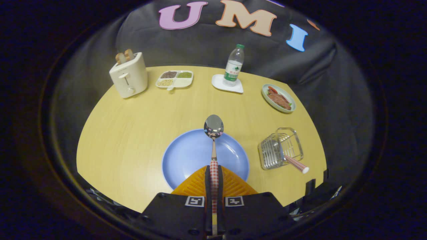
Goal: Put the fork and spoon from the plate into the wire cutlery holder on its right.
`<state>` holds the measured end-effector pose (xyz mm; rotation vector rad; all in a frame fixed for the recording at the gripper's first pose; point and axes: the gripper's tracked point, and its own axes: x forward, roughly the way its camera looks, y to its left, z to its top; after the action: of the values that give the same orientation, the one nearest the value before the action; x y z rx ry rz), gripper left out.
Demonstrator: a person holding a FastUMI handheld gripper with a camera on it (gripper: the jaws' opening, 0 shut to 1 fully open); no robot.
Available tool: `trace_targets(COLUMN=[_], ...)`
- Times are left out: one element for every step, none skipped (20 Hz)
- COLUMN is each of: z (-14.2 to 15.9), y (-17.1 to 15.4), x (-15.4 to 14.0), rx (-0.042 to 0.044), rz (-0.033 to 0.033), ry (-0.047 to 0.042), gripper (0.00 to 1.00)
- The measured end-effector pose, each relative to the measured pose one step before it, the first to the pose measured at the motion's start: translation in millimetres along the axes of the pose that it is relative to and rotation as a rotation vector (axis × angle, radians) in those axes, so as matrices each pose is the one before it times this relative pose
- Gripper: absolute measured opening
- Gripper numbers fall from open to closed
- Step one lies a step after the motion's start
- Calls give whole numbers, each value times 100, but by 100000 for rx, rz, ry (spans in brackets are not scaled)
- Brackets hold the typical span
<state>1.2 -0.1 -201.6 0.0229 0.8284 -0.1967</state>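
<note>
My gripper [214, 176] is shut on the checked handle of a spoon [213, 128], both fingers pressing on it. The spoon points straight ahead, its shiny bowl hovering over the far rim of the blue plate [186, 156]. The plate lies on the table just ahead of and below the fingers, with nothing else on it. To the plate's right stands the wire cutlery holder [281, 148]. A fork [295, 163] leans in it, its checked handle sticking out toward me.
Beyond the plate on the wooden round table [133, 133] stand a toaster [129, 75] with bread, a divided dish of grains [174, 79], a water bottle [233, 66] on a white coaster, and a plate of food [278, 97] behind the holder.
</note>
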Motion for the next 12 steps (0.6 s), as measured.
trace_targets(z=[560,431,485,332,313,160,302,237,336,152,166,286], y=[-751,-554,-516,-549,-513,-567,-469,-385,-461,-330,-490,-618], x=[-499,-543,-421,-296,-348,-376,-380,-399,-337,-224,-236,-127], rx=[1236,1604,1572,1865,2041,2643,3132,3686,4199,4382,4436,4204], rz=[-2337,-1700,-1093,-1235,-1063,-949,-544,-70,150,-83,-480,-491], ry=[1440,1625,1736,1968,2544,2757,2624,2577,2369,2574,2502,2562], gripper=[8,8,8,8,9,9,8,9,9,9,8,9])
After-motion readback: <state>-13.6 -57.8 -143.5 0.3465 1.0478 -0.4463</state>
